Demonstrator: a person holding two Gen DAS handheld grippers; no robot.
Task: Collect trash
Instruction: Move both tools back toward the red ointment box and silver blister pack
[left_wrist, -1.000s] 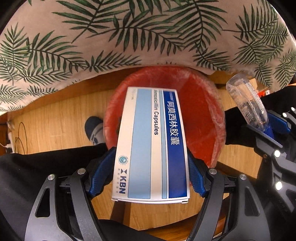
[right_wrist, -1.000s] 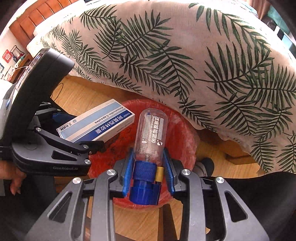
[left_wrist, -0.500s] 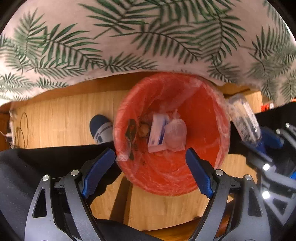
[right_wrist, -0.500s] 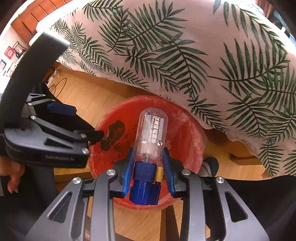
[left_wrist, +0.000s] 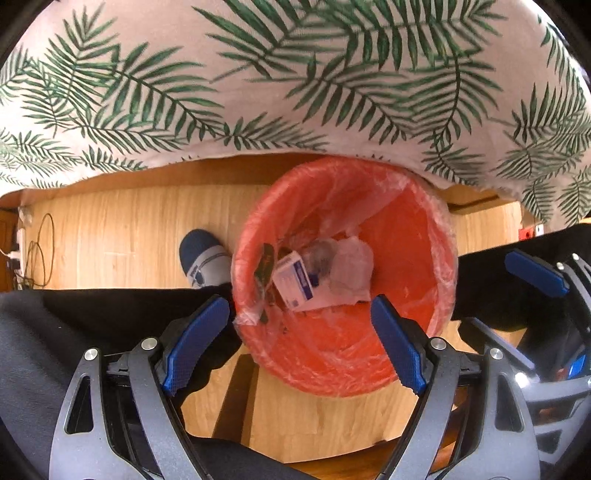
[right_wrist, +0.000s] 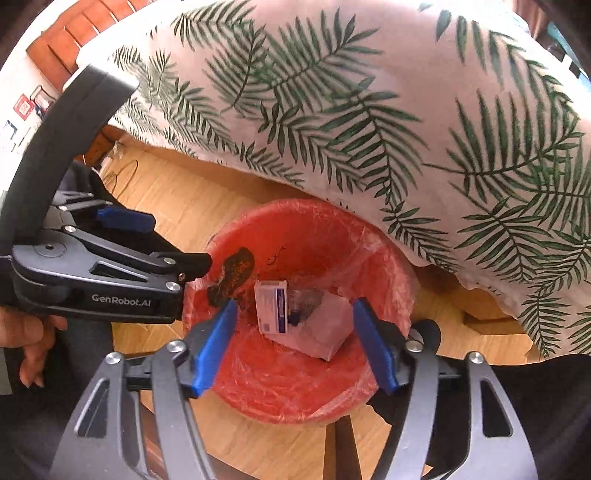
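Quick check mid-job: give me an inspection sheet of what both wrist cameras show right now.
Surface: light wooden floor.
Job's things: round red plastic bin lined with a clear bag; in it a white-and-blue medicine box, a clear bottle with a blue cap beside it, and crumpled clear plastic.
Clutter: dark wrapper on the bin's inner wall.
Grippers: left hand-held gripper open, holding nothing; right hand-held gripper open, holding nothing; both over the bin.
Cables: thin loop of wire on the floor.
Surroundings: white cloth with green palm-leaf print overhanging the bin; blue-and-grey socked foot beside it.
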